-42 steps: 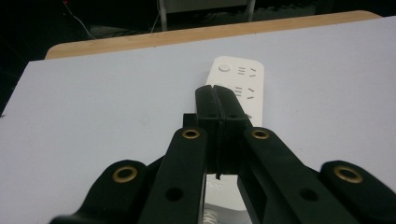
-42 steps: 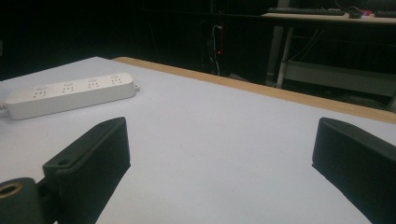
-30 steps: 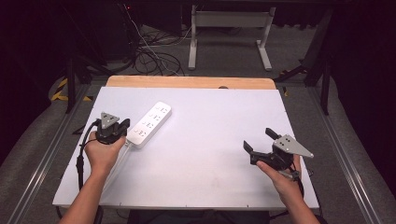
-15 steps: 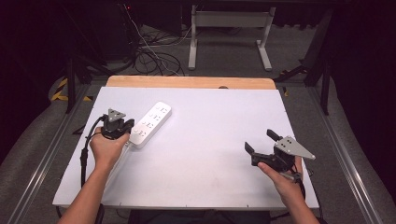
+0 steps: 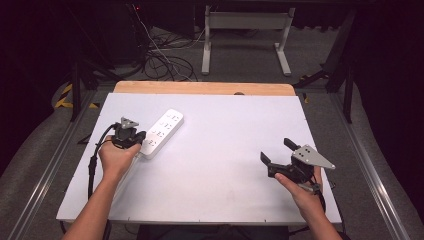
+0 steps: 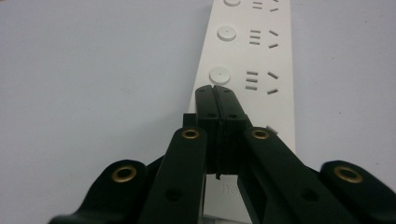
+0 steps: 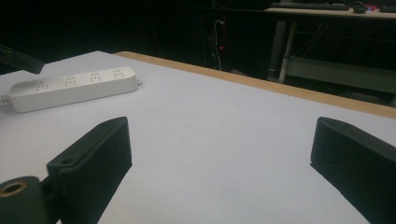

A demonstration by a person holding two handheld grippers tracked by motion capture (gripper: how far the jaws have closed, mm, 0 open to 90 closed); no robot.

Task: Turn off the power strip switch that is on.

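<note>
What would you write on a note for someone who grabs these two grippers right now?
Left gripper: jaws shut with nothing between them, tips over the near end of the white power strip, close to one of its round buttons.
Right gripper: open, empty, low over the bare right side of the table.
Done: the left is lined up with the strip.
Left: probably press that button; whether it is touching yet I can't tell.

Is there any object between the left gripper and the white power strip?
No. The left gripper, jaws shut together, hovers right over the near end of the power strip; nothing visible lies between them. Whether the tips touch it cannot be told.
</note>
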